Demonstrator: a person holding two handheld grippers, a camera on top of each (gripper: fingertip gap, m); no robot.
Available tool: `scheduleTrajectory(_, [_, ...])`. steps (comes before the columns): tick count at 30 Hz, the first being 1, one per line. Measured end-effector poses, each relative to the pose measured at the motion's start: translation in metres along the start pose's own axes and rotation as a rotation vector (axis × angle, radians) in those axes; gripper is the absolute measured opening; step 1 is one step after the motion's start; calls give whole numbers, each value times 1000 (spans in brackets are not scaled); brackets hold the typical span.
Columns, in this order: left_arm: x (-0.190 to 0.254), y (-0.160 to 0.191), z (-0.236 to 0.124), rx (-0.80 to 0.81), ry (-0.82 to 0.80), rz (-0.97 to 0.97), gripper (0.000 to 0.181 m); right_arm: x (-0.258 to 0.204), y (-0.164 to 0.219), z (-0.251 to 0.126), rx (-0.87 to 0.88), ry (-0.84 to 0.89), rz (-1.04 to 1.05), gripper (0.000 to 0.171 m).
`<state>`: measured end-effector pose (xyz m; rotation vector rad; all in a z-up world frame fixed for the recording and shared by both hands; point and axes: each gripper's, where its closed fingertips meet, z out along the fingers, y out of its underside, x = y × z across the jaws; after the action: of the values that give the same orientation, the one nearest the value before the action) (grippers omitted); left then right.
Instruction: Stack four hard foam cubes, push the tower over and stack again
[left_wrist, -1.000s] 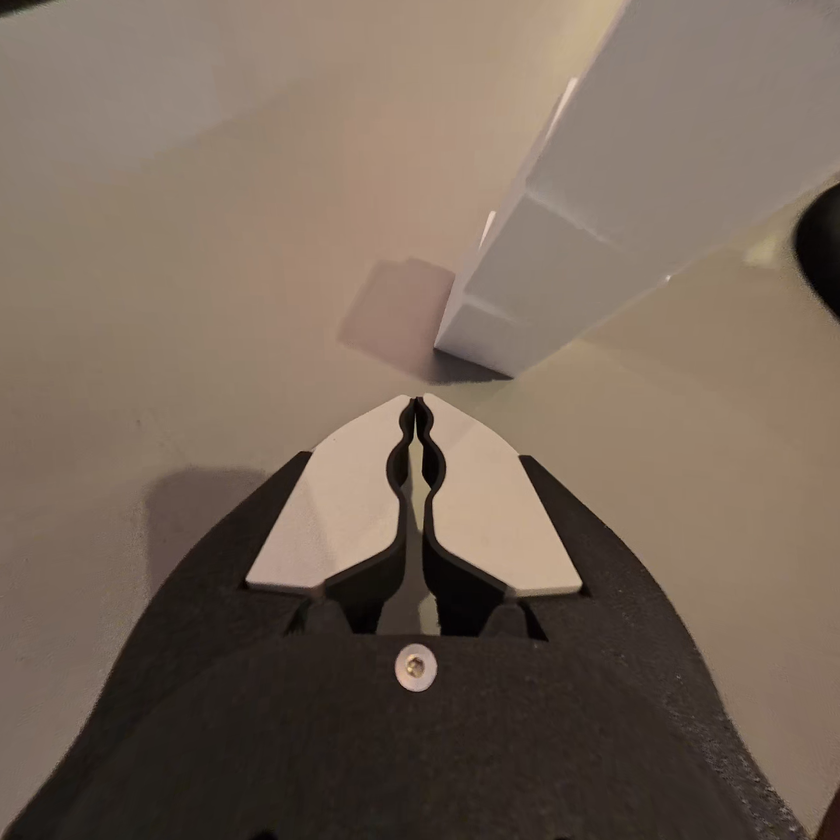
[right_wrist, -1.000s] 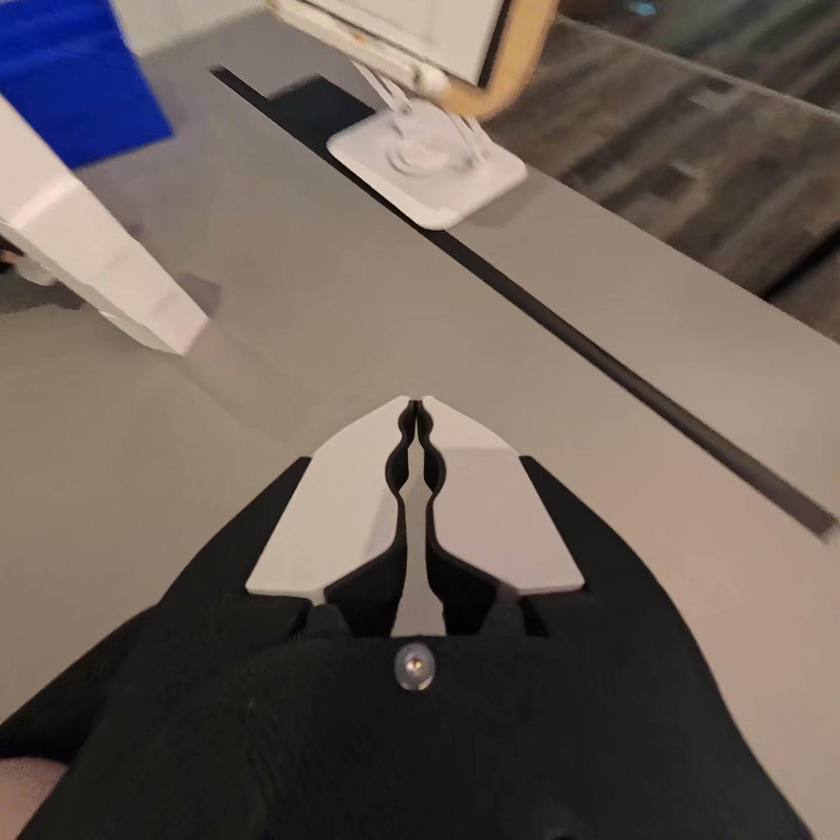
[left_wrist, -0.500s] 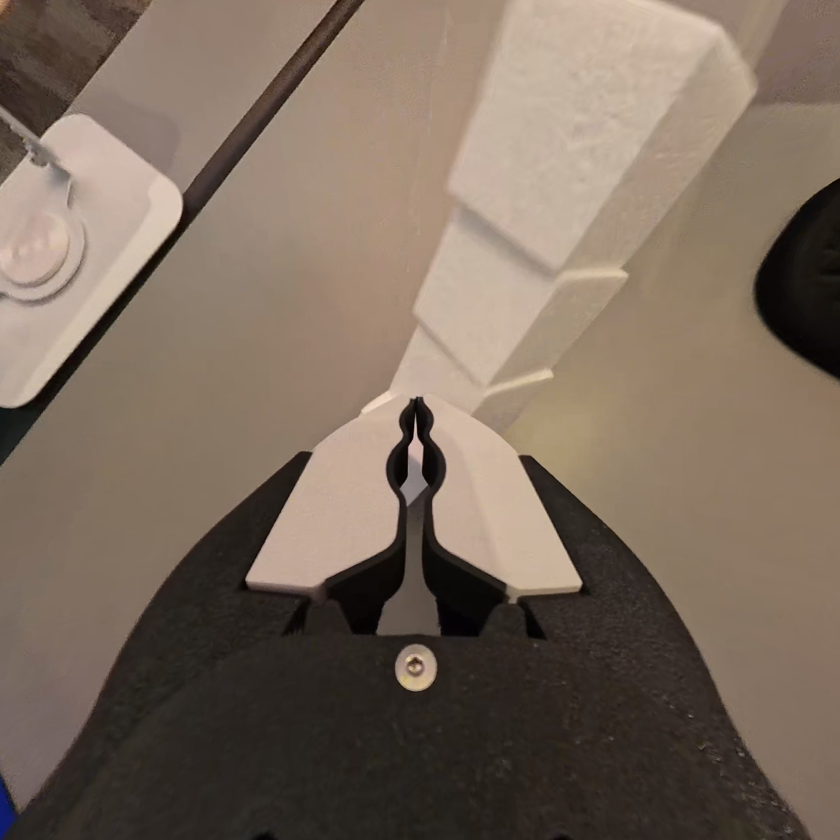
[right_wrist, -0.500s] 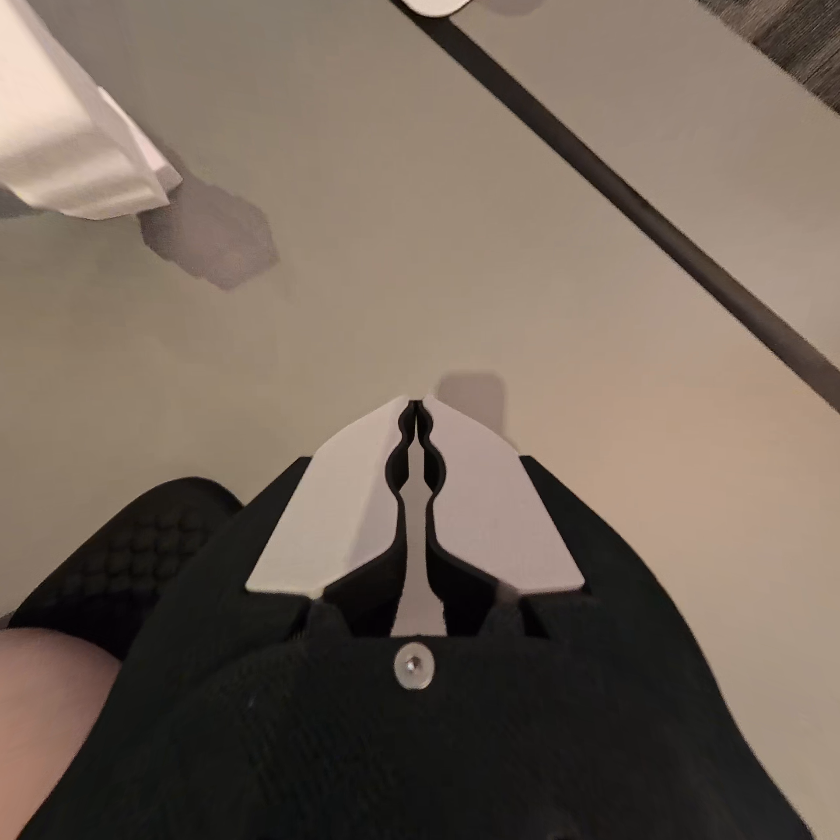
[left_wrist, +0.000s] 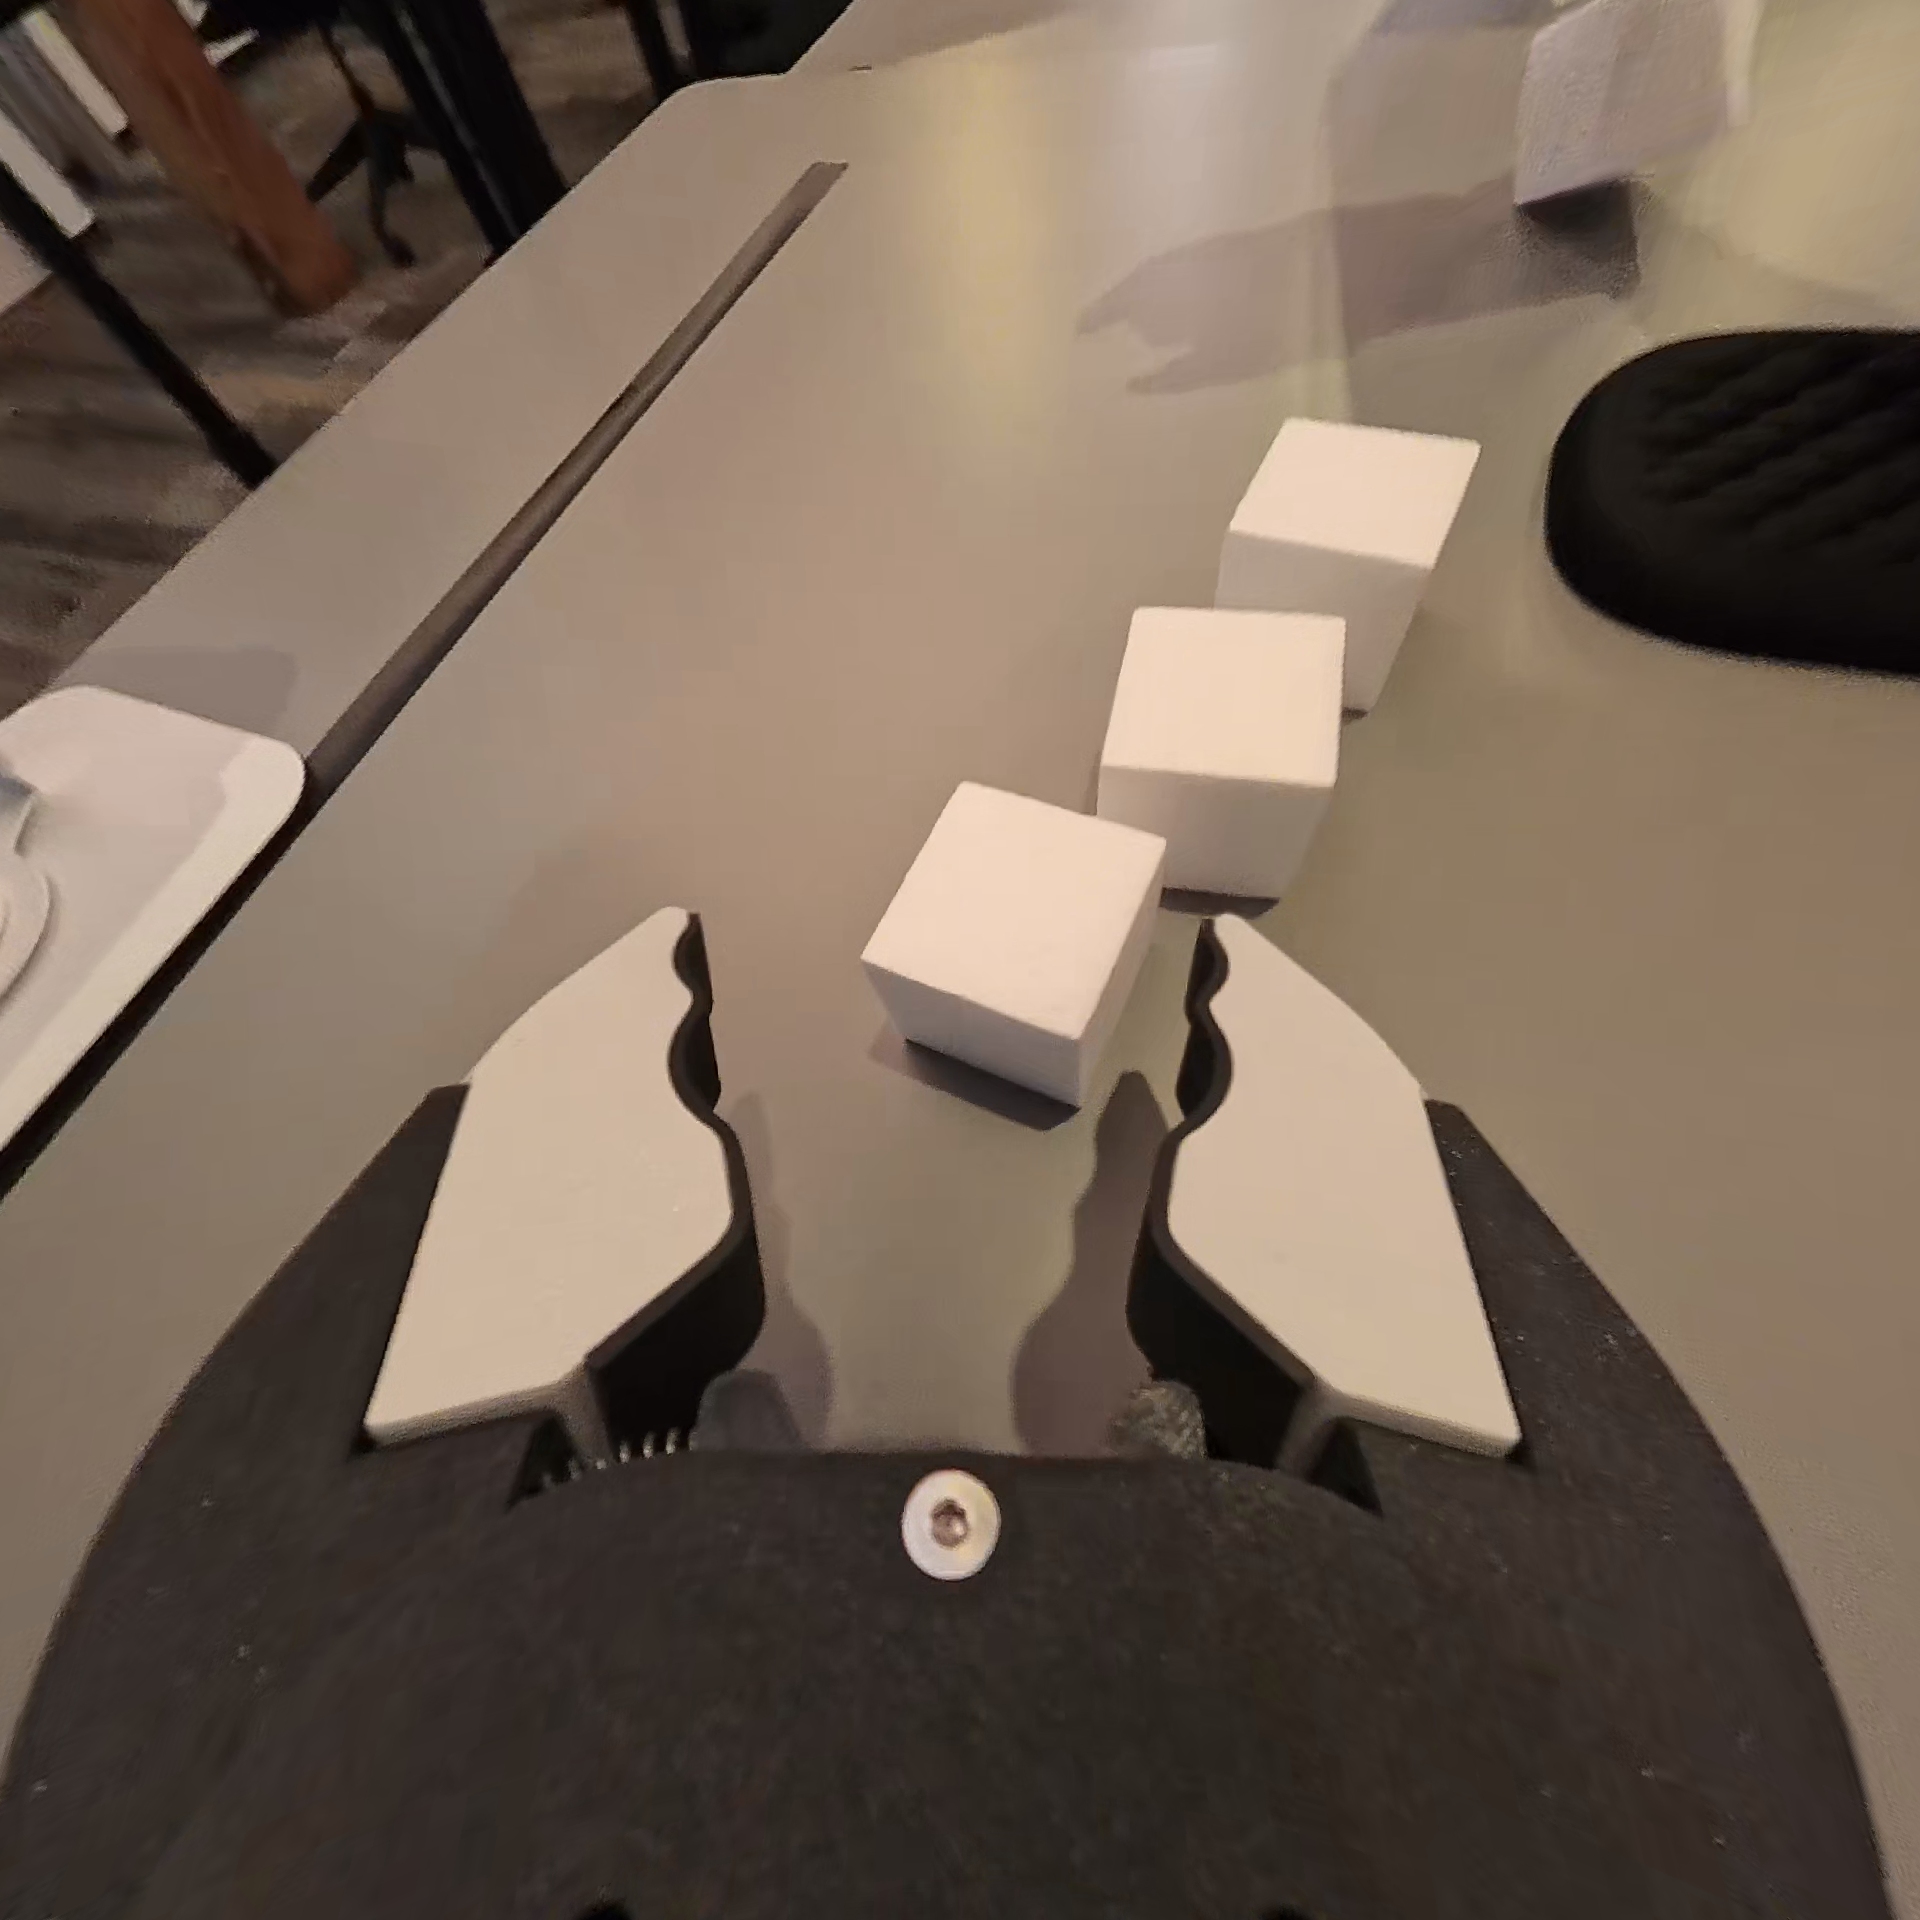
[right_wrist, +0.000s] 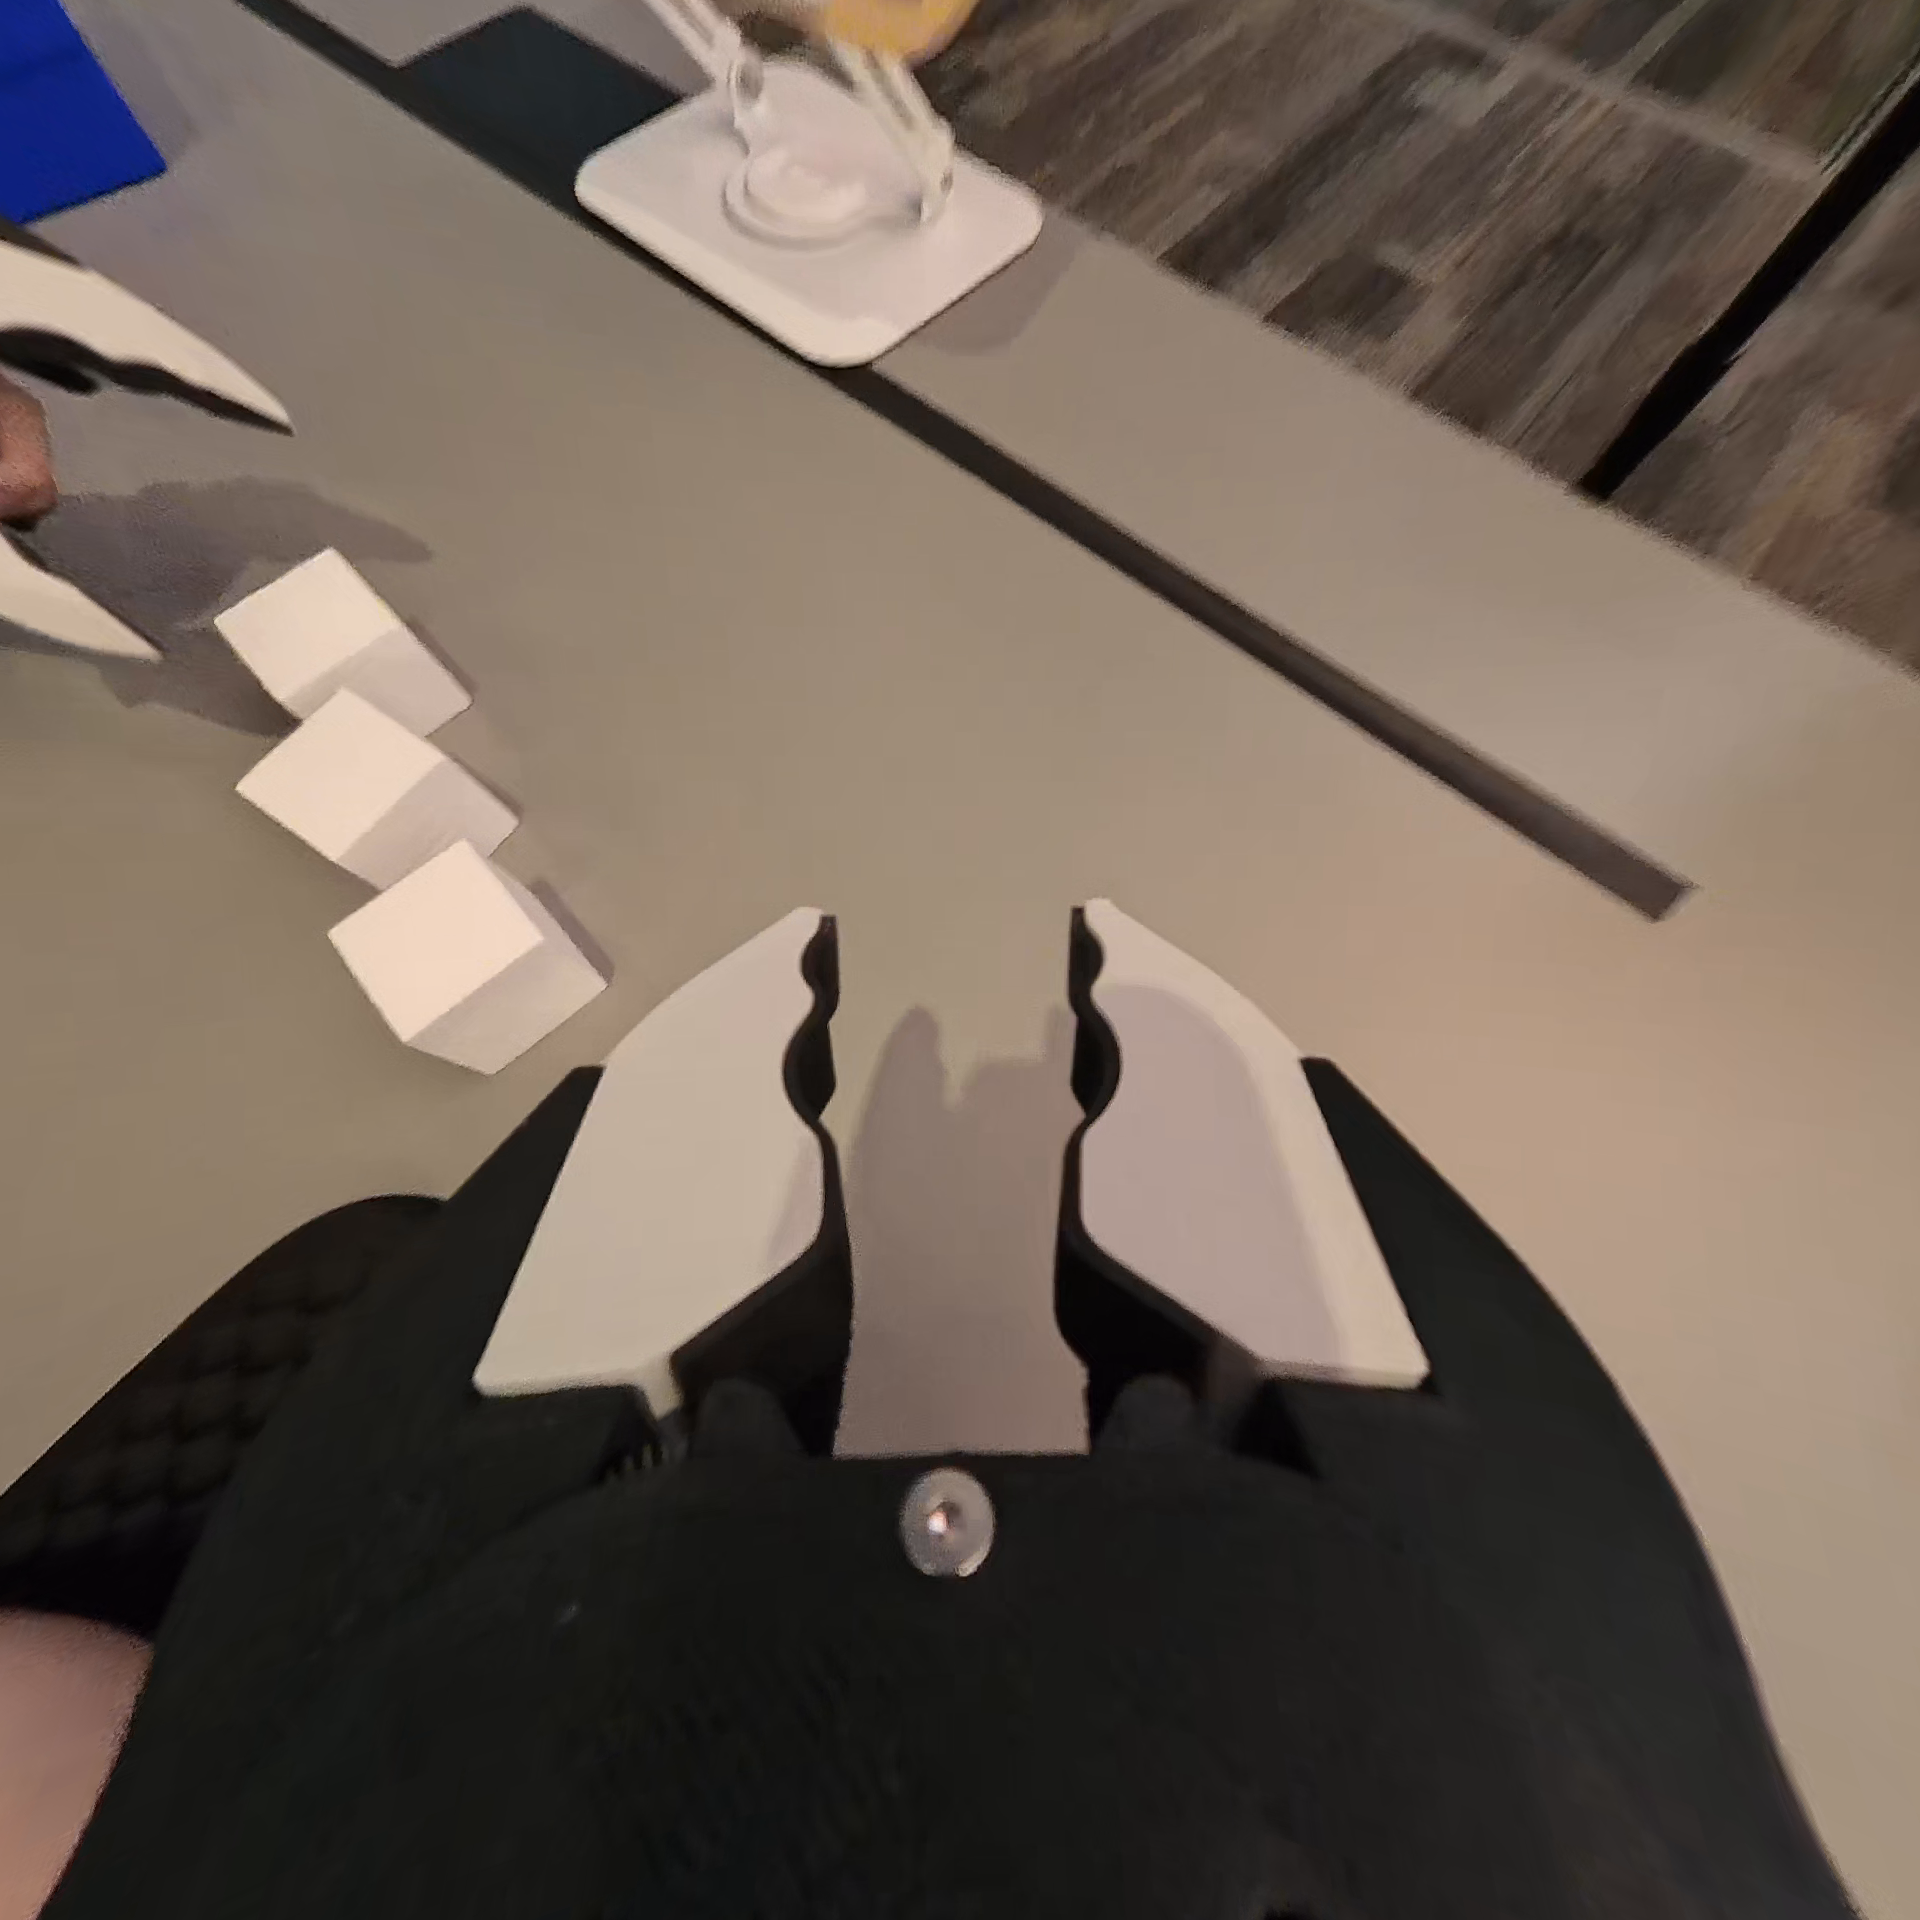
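Three white foam cubes lie in a row on the grey table: near cube (left_wrist: 1013, 940), middle cube (left_wrist: 1221, 748), far cube (left_wrist: 1340, 551). A fourth white cube (left_wrist: 1621, 104) is blurred at the far top right. My left gripper (left_wrist: 948, 928) is open and empty, and the near cube sits just ahead between its fingertips, closer to the right one. In the right wrist view the row runs along the left: (right_wrist: 343, 644), (right_wrist: 369, 784), (right_wrist: 457, 956). My right gripper (right_wrist: 953, 920) is open and empty, to the right of the row, apart from it.
A white stand base (right_wrist: 810, 239) sits at the back by a dark slot (right_wrist: 1247, 634) in the table. It also shows in the left wrist view (left_wrist: 125, 831). The right gripper's black body (left_wrist: 1745, 499) is beside the far cube. A blue object (right_wrist: 52, 104) is top left. My hands' fingertips stand some 30 cm from each other.
The tower that stood and then leaned has fallen, and its cubes now lie in a row. Both grippers have gone from shut to open.
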<state>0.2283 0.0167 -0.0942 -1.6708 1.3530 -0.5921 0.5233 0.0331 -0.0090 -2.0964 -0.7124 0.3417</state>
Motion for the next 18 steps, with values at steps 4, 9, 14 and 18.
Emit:
scheduleTrajectory(4, [2,13,17,-22,114,1,82,12,-13,-57,57,254,2,53])
scheduleTrajectory(9, [11,18,35,-29,207,37,75,25,-14,-152,237,583,15,60])
scheduleTrajectory(14, [11,15,37,-52,215,64,60,28,87,-172,178,600,309,70])
scheduleTrajectory(18, [-19,-9,8,3,92,-1,60,13,152,-139,102,584,439,77])
